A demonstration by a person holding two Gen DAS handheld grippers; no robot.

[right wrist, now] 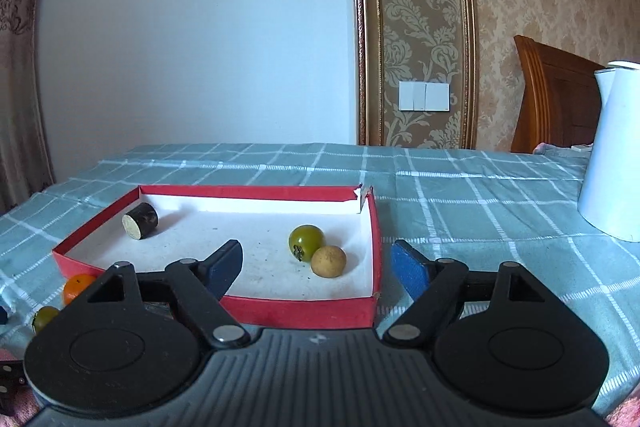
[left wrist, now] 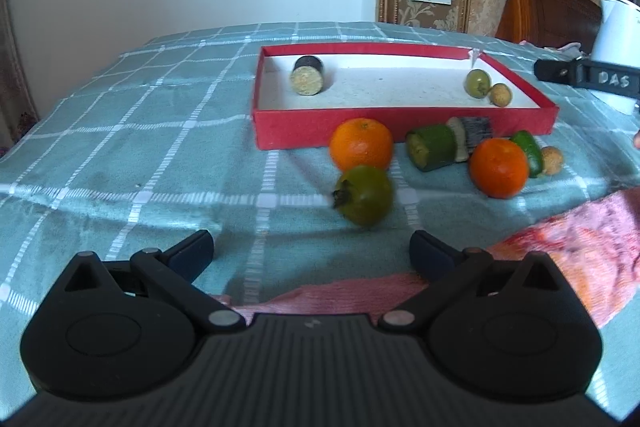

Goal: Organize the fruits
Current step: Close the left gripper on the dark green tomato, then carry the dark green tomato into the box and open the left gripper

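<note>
Checked cloth covering counter (right wrist: 460,187), bare to right of red box (right wrist: 296,311); green fruit (right wrist: 306,242) and tan fruit (right wrist: 328,261) lying inside, touching. Right hand-held gripper (right wrist: 318,269) hovering wide, empty; left hand-held gripper (left wrist: 312,253) gaping before loose green fruit (left wrist: 364,195)

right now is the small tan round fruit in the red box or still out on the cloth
In. One small tan fruit lies on the white floor of the red box, touching a green fruit. Another tan one lies outside on the cloth.

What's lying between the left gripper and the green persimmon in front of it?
Nothing: in the left wrist view, only bare checked tablecloth lies between the open left gripper and the green persimmon.
</note>
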